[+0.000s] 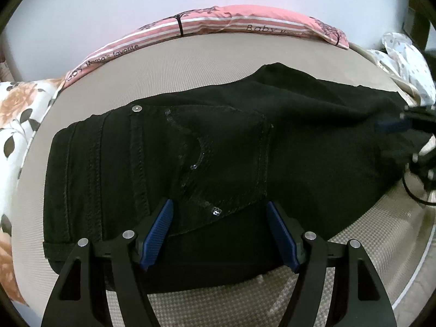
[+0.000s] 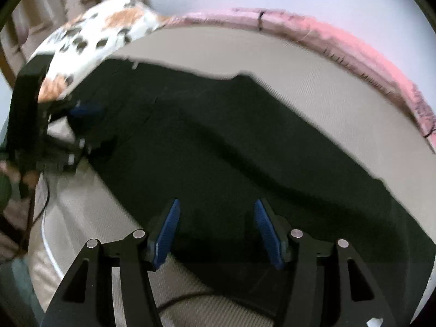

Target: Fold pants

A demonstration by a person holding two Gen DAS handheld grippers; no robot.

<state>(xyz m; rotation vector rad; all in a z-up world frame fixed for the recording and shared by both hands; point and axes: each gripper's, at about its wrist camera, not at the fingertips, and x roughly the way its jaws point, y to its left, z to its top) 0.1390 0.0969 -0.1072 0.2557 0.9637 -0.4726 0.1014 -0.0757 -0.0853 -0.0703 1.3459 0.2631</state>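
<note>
Pink striped pillow [image 1: 239, 24], floral bedding [image 1: 19, 109]

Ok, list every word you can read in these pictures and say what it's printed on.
"Mama's favorite" – on the pink pillow, left part; a blurred word before it is unclear.
"Baby" – same pillow, right part; the words after it are too small to read.
The right wrist view is too blurred to read any text.
Nothing readable on the pants.
</note>
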